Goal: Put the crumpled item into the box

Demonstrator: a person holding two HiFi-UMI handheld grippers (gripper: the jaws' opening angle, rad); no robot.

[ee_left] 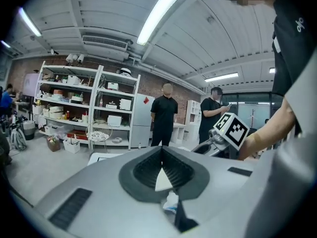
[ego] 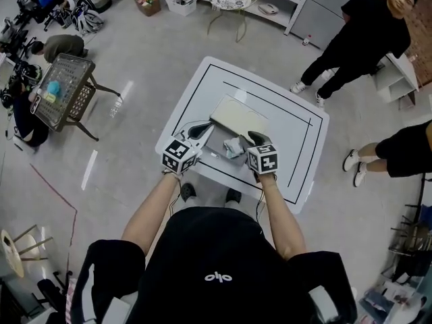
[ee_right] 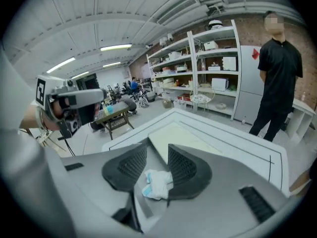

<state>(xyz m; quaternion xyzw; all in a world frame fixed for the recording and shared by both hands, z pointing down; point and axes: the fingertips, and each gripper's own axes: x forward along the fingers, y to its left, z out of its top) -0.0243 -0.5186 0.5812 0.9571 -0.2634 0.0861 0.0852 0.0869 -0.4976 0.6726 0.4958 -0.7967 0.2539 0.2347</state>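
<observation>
Below, white logo (ego: pixel 218 276) on black shirt (ego: pixel 202 245)

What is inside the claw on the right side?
A crumpled white-and-blue item lies between the right claw's open jaws. The cream box sits just past the tips. The claw's own body covers the item's near edge and whatever is under it.

Head view: wad (ego: pixel 233 147) half covered by right gripper (ego: pixel 248 140). Left gripper (ego: pixel 202 132) jaws mostly under its cube (ego: pixel 181 155). Box (ego: pixel 237 117): open or lidded, can't tell. Bench (ego: pixel 307 147) near edge hidden by torso (ego: pixel 216 262). Person (ego: pixel 398 150) at right cut off by frame edge. Left gripper view: only a scrap of wad shows below the jaws.
</observation>
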